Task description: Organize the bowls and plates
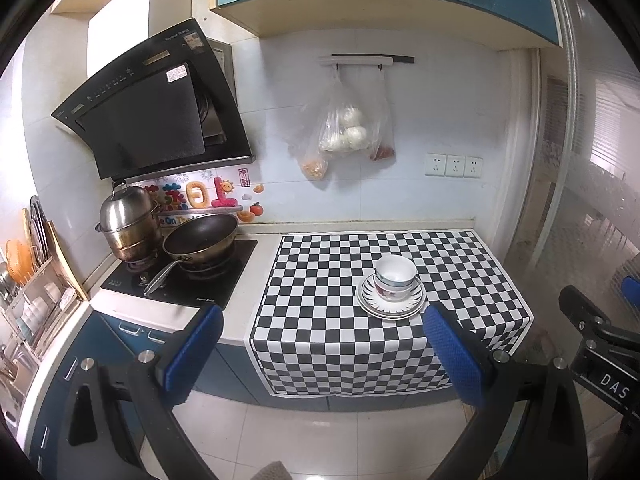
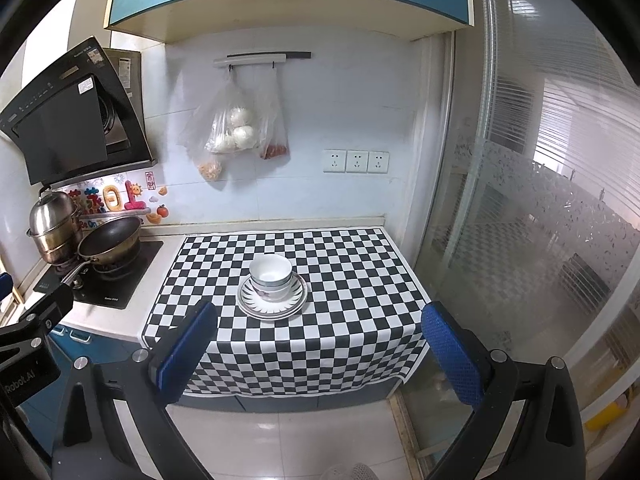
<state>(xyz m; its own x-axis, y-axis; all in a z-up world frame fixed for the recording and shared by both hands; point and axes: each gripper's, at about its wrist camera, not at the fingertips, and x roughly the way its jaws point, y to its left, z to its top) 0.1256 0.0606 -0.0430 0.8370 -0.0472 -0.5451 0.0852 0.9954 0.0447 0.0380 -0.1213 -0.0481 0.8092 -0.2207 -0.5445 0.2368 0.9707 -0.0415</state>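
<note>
Two white bowls (image 1: 395,276) (image 2: 271,275) sit nested on a stack of patterned plates (image 1: 390,307) (image 2: 273,307) on the checkered cloth (image 1: 320,280) (image 2: 352,272) over the counter. My left gripper (image 1: 324,348) is open, held back from the counter edge and above the floor, with nothing between its blue pads. My right gripper (image 2: 320,348) is open too, also short of the counter, with the stack ahead between its fingers' lines. The right gripper's body (image 1: 592,340) shows at the right edge of the left wrist view, and the left gripper's body (image 2: 36,328) at the left edge of the right wrist view.
A stove (image 1: 180,276) with a frying pan (image 1: 200,240) and a steel steamer pot (image 1: 128,224) lies left of the cloth. A dish rack (image 1: 32,300) stands far left. Bags (image 1: 344,128) hang on the wall. A glass sliding door (image 2: 540,220) bounds the right side.
</note>
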